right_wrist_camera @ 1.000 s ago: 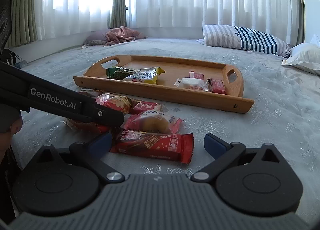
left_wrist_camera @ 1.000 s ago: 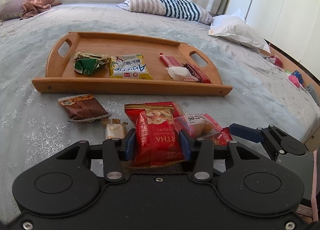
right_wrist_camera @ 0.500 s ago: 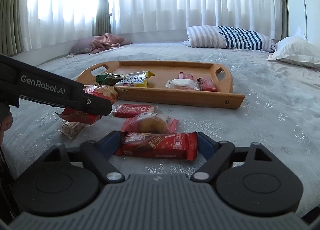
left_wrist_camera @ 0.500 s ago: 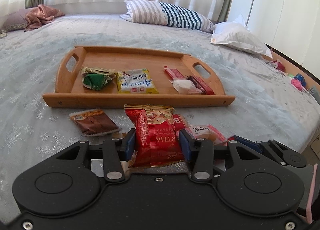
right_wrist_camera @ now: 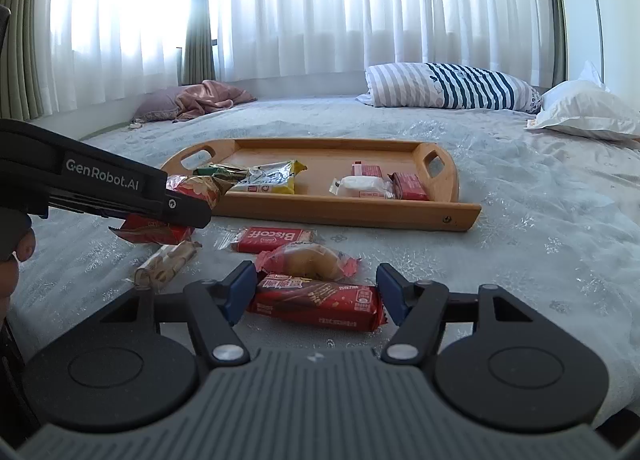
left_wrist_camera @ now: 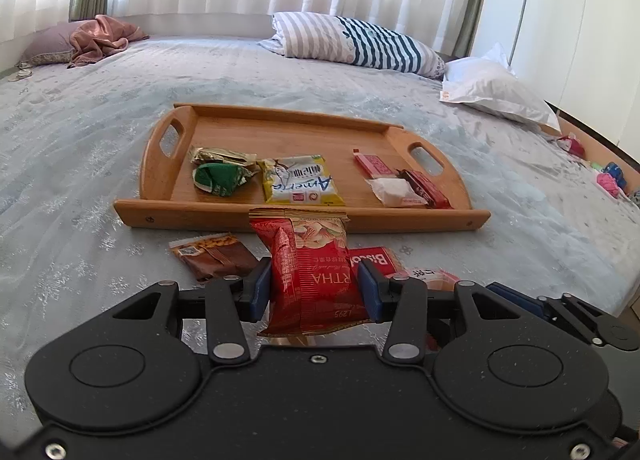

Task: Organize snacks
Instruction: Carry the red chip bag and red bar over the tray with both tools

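My left gripper (left_wrist_camera: 314, 288) is shut on a red snack bag (left_wrist_camera: 310, 264) and holds it above the bed, in front of the wooden tray (left_wrist_camera: 280, 216). The tray holds a green packet (left_wrist_camera: 218, 176), a yellow packet (left_wrist_camera: 300, 184), a white packet (left_wrist_camera: 394, 190) and red bars (left_wrist_camera: 424, 184). My right gripper (right_wrist_camera: 316, 294) has its fingers around a red bar wrapper (right_wrist_camera: 320, 300) lying on the bed; the pads sit at its two ends. The left gripper with the red bag shows in the right wrist view (right_wrist_camera: 160, 196).
Loose on the bed lie a brown packet (left_wrist_camera: 214, 260), a Biscoff bar (right_wrist_camera: 272, 238), a bun in a clear wrapper (right_wrist_camera: 308, 260) and a beige packet (right_wrist_camera: 166, 266). Pillows (right_wrist_camera: 452, 86) lie behind the tray. The bed's right edge (left_wrist_camera: 592, 140) has small items.
My left gripper has lifted the red bag and moved it toward the tray. My right gripper's fingers have closed in around the red bar wrapper.
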`<state>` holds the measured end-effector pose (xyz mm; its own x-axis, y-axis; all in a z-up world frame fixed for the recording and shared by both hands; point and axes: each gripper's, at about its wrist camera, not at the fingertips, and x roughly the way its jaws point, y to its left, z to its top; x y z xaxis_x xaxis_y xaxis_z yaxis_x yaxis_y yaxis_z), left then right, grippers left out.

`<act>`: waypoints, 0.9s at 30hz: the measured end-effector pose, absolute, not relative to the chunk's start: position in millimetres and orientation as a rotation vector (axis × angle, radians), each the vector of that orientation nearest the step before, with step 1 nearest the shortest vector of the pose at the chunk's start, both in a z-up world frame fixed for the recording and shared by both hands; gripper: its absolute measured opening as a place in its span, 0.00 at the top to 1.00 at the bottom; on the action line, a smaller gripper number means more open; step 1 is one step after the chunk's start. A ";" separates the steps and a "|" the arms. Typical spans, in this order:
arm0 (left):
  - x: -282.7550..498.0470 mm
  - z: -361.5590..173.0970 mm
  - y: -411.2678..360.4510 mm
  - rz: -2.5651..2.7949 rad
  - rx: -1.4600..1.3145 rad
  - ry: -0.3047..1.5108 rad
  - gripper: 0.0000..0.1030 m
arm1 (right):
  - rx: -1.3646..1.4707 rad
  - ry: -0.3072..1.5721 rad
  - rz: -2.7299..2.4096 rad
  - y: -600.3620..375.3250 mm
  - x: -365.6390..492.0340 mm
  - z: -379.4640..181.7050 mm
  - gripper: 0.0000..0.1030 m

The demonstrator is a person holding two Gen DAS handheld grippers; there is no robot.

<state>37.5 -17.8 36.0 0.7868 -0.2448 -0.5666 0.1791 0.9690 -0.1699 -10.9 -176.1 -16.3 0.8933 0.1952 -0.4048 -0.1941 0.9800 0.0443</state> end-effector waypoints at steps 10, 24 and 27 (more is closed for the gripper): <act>50.3 53.0 -1.5 -0.192 -0.107 0.579 0.58 | -0.007 0.374 0.167 -183.6 -2.2 6.4 0.34; 96.5 74.0 26.3 -0.160 -0.147 0.556 0.58 | 0.093 0.355 0.130 -208.6 55.8 32.3 0.34; 111.9 77.3 30.5 -0.154 -0.146 0.564 0.58 | 0.092 0.350 0.123 -211.0 73.5 36.1 0.34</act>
